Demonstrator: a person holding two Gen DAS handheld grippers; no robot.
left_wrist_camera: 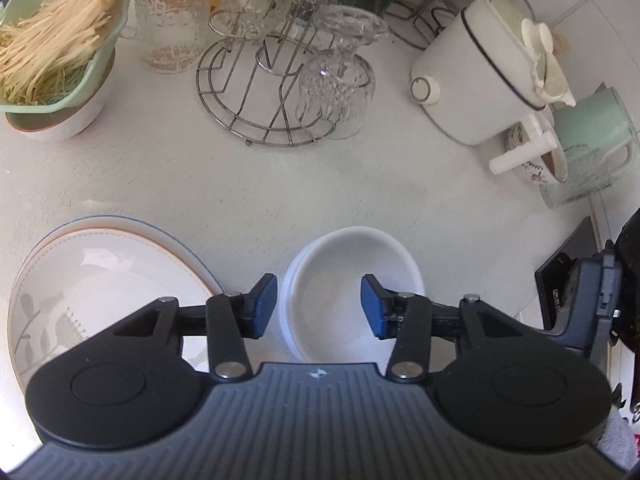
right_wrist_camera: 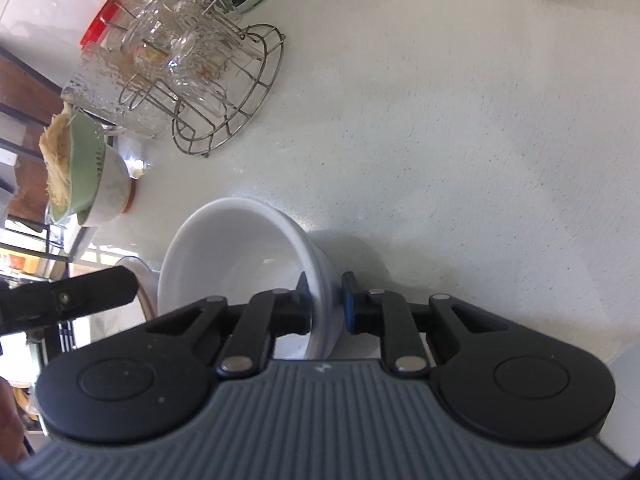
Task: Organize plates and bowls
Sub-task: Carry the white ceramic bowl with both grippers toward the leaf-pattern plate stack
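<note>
Black tool [left_wrist_camera: 319, 306], blue pads [left_wrist_camera: 265, 304], silver rivets.

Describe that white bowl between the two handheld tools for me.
The white bowl looks like glossy ceramic, deep and empty inside. It sits nested on a second white bowl on the pale countertop, beside stacked plates. The right tool pinches its rim wall; the left tool hangs open above it.

A wire glass rack [left_wrist_camera: 276, 92] stands toward the back of the pale worktop [left_wrist_camera: 400, 200], a cut-glass goblet [left_wrist_camera: 340, 80] hung upside down on it. Just behind sits a textured glass jug [left_wrist_camera: 172, 16]. At the back left, a green strainer of pale noodles [left_wrist_camera: 60, 44]. Along the right edge stand a white lidded pot [left_wrist_camera: 476, 80] and a mint-green mug [left_wrist_camera: 596, 128].
</note>
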